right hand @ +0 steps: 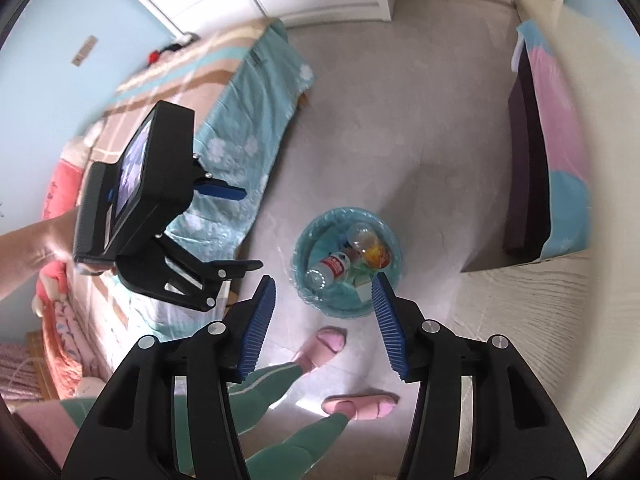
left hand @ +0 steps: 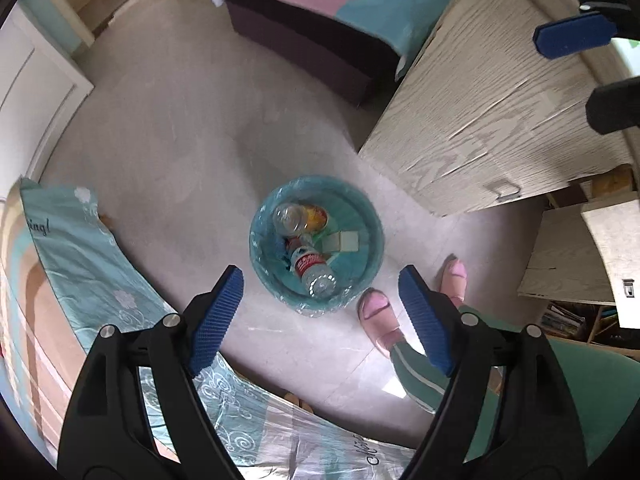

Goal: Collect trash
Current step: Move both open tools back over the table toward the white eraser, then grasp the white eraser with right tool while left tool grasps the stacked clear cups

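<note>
A teal bin [left hand: 352, 208] lined with a clear bag stands on the floor, straight below both grippers. Inside lie a red-labelled water bottle [left hand: 310, 266], a clear bottle with an orange label [left hand: 302, 216] and some paper scraps [left hand: 344, 240]. My left gripper [left hand: 320, 276] hangs high over the bin, open and empty. My right gripper [right hand: 324, 282] is open too, with nothing between its pads, above the bin [right hand: 312, 236] and the red-labelled bottle [right hand: 334, 266]. The right wrist view shows the left gripper [right hand: 252, 230] off to the left, over a bed.
A bed with a teal sheet [left hand: 80, 248] lies left of the bin. A second bed [left hand: 320, 4] is further off, and a pale wooden cabinet [left hand: 500, 112] stands to the right. The person's feet in pink slippers [left hand: 376, 316] are beside the bin.
</note>
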Demonstrator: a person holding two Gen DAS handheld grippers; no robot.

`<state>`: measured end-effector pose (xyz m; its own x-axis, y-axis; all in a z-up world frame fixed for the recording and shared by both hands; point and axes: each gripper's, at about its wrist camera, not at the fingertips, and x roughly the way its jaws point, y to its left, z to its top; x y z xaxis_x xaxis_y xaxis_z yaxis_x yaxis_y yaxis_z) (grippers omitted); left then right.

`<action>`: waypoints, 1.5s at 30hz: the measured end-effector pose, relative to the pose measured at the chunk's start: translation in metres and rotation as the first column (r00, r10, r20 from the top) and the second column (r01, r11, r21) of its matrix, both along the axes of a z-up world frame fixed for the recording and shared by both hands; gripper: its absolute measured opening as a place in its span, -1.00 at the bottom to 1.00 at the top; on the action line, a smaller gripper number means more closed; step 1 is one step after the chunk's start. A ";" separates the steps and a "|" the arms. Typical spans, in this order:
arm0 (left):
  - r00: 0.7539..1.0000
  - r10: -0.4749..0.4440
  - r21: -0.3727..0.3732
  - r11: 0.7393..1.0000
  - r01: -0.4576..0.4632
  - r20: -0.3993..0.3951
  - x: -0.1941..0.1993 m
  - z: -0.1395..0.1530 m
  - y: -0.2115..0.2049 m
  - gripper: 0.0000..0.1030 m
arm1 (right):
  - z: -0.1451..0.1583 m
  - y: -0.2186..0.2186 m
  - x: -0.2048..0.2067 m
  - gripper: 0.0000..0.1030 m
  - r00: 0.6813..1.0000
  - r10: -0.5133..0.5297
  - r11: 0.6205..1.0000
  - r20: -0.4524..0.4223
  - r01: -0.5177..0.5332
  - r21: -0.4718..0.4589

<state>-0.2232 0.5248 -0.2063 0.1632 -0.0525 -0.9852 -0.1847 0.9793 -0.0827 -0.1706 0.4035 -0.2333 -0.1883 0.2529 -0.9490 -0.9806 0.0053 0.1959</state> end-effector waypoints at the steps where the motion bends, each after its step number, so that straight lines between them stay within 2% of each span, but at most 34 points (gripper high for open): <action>1: 1.000 -0.006 0.009 1.000 0.006 0.014 0.001 0.010 -0.004 0.53 | 0.008 -0.005 0.001 0.01 1.000 0.003 1.000 -0.005 -0.003 0.012; 6: 0.996 -0.046 0.048 0.998 0.042 0.082 0.012 0.063 -0.024 0.55 | 0.062 -0.040 0.007 0.23 1.000 -0.014 0.992 0.004 0.013 0.124; 10: 0.983 -0.107 0.061 0.993 0.099 0.150 0.024 0.107 -0.049 0.69 | 0.099 -0.075 0.022 0.43 0.998 -0.063 0.977 0.015 0.059 0.205; 14: 0.957 -0.211 0.084 0.977 0.197 0.201 0.048 0.140 -0.080 0.71 | 0.133 -0.128 0.051 0.44 0.986 -0.160 0.955 0.049 0.142 0.260; 17: 0.923 -0.309 0.112 0.950 0.290 0.230 0.075 0.162 -0.110 0.72 | 0.150 -0.177 0.078 0.44 0.961 -0.264 0.932 0.084 0.232 0.280; 19: 0.896 -0.367 0.129 0.930 0.345 0.250 0.096 0.173 -0.131 0.75 | 0.159 -0.211 0.096 0.44 0.939 -0.329 0.913 0.097 0.290 0.286; 23: 0.838 -0.464 0.144 0.886 0.441 0.286 0.144 0.192 -0.179 0.75 | 0.173 -0.289 0.130 0.44 0.875 -0.461 0.862 0.145 0.403 0.308; 26: 0.783 -0.538 0.174 0.842 0.510 0.312 0.181 0.203 -0.221 0.76 | 0.180 -0.344 0.155 0.44 0.823 -0.538 0.823 0.184 0.466 0.324; 29: 0.717 -0.606 0.213 0.794 0.570 0.344 0.224 0.216 -0.269 0.77 | 0.181 -0.398 0.182 0.44 0.766 -0.609 0.779 0.204 0.531 0.332; 32: 0.665 -0.634 0.225 0.768 0.599 0.395 0.257 0.228 -0.303 0.86 | 0.177 -0.449 0.213 0.44 0.708 -0.673 0.732 0.213 0.599 0.324; 33: 0.638 -0.649 0.230 0.753 0.617 0.414 0.266 0.235 -0.318 0.87 | 0.176 -0.465 0.223 0.44 0.689 -0.694 0.714 0.209 0.622 0.320; 35: 0.610 -0.670 0.237 0.731 0.639 0.422 0.288 0.239 -0.340 0.87 | 0.176 -0.494 0.237 0.44 0.660 -0.722 0.689 0.210 0.653 0.316; 41: 0.516 -0.754 0.290 0.642 0.709 0.407 0.362 0.236 -0.402 0.87 | 0.159 -0.544 0.286 0.44 0.581 -0.775 0.632 0.250 0.707 0.316; 44: 0.462 -0.796 0.303 0.586 0.752 0.392 0.402 0.229 -0.424 0.87 | 0.147 -0.551 0.312 0.41 0.540 -0.800 0.600 0.262 0.739 0.307; 45: 0.438 -0.813 0.311 0.561 0.768 0.385 0.417 0.226 -0.433 0.87 | 0.142 -0.553 0.320 0.40 0.528 -0.804 0.593 0.274 0.747 0.300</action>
